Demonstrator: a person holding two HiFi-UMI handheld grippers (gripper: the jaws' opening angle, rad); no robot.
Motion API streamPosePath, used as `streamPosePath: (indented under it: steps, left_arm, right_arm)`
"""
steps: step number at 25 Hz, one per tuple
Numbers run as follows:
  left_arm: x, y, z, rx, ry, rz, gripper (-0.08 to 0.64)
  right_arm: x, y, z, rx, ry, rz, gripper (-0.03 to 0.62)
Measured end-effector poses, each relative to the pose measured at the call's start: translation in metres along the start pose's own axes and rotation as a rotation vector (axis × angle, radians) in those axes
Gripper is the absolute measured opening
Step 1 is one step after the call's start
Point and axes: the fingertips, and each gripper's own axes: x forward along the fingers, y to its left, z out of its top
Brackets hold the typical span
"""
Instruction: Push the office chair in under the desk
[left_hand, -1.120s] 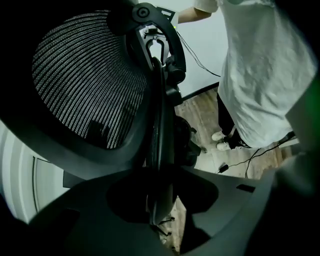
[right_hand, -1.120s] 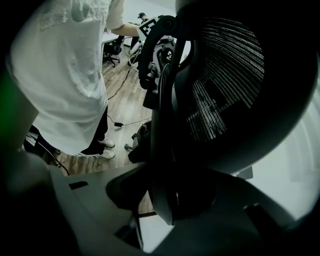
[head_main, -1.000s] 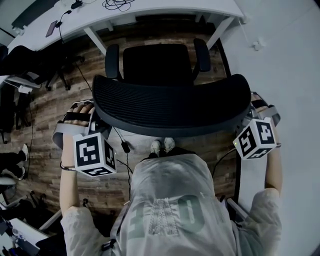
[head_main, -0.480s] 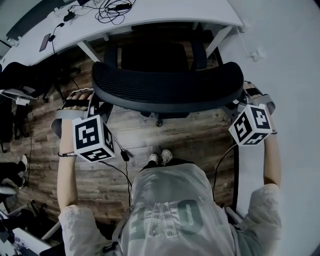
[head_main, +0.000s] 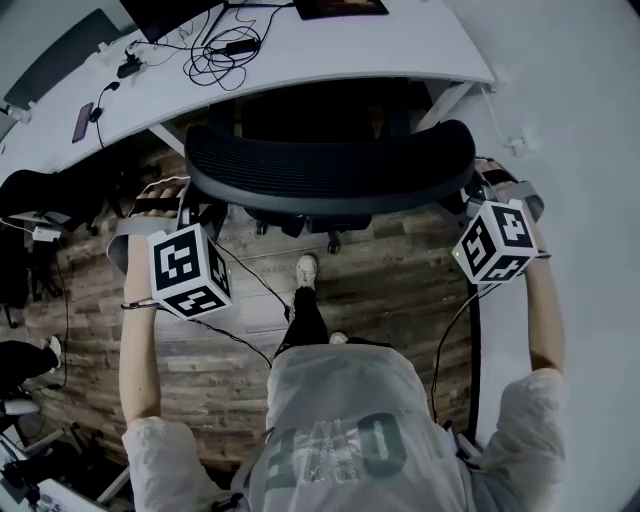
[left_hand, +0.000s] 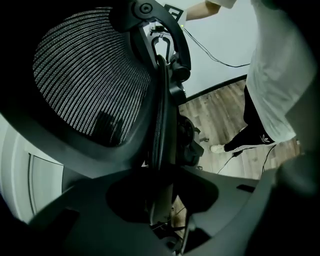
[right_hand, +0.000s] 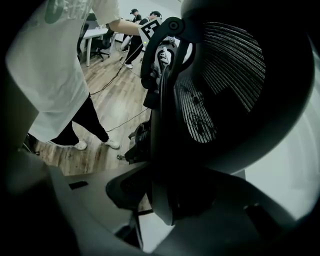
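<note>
Left gripper (head_main: 186, 224) and right gripper (head_main: 478, 214) clamp the office chair (head_main: 330, 165) backrest's edges at 9 and 3 o'clock. The seat is under the desk (head_main: 330, 50) edge at 12. Bare wood floor (head_main: 385, 290) lies at 6. Both arms (head_main: 140, 345) are stretched forward.

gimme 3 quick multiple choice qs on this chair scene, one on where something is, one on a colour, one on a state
1. Where is the chair's seat?
A) tucked under the desk
B) out beside the person's shoes
C) on top of the desk

2. What colour is the desk top?
A) black
B) white
C) wood-brown

3. What are the left tongs doing?
A) hanging open in the air
B) holding a cable
C) shut on the backrest's edge

Answers:
1 A, the desk top overhangs the seat.
2 B, it shows white in the head view.
3 C, the left gripper view shows the backrest's edge clamped between the jaws.
</note>
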Motion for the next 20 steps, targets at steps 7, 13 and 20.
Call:
streamPosePath:
  steps: [7, 13, 20]
  left_arm:
    - [0.048, 0.072, -0.02, 0.027, -0.023, -0.012, 0.15]
    - [0.081, 0.125, -0.029, 0.03, -0.025, -0.005, 0.149]
    - [0.115, 0.17, -0.041, 0.003, 0.025, -0.001, 0.147]
  right_arm:
    - [0.05, -0.078, -0.004, 0.007, 0.063, -0.005, 0.144]
    - [0.089, -0.142, -0.014, -0.004, 0.083, -0.031, 0.147]
    - [0.123, -0.195, -0.018, -0.041, 0.044, -0.046, 0.147]
